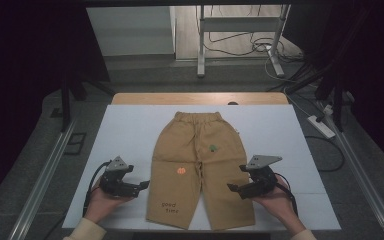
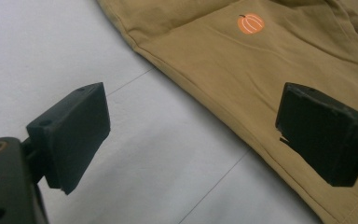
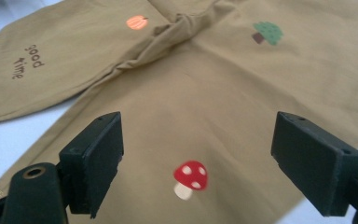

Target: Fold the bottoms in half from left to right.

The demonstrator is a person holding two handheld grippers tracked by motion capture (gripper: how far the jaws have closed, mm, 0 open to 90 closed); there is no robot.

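Hands enter from the bottom edge of the high view, each holding a gripper. Left gripper (image 1: pixel 144 185): jaws apart, empty, on the white sheet (image 1: pixel 125 130) just beside the outer seam of the trousers' left leg; its own view shows that seam running between the jaws, with the pumpkin print (image 2: pixel 250 23) beyond. Trousers (image 1: pixel 195 150): tan, spread flat at the middle of the sheet, waistband toward the far edge of the tabletop (image 1: pixel 130 98), hems toward the person, a slight bunching at the crotch (image 3: pixel 168 32). Right gripper (image 1: pixel 232 188): jaws apart, empty, poised at the outer edge of the right leg, with the mushroom print (image 3: pixel 190 178) between the jaws in its own view. Judged state of work: garment laid out, no fold made, neither leg grasped; gripping, folding and smoothing remain. Bare sheet flanks both legs, leaving ample room to either side; the hems lie near the sheet's front edge, where clearance is least.
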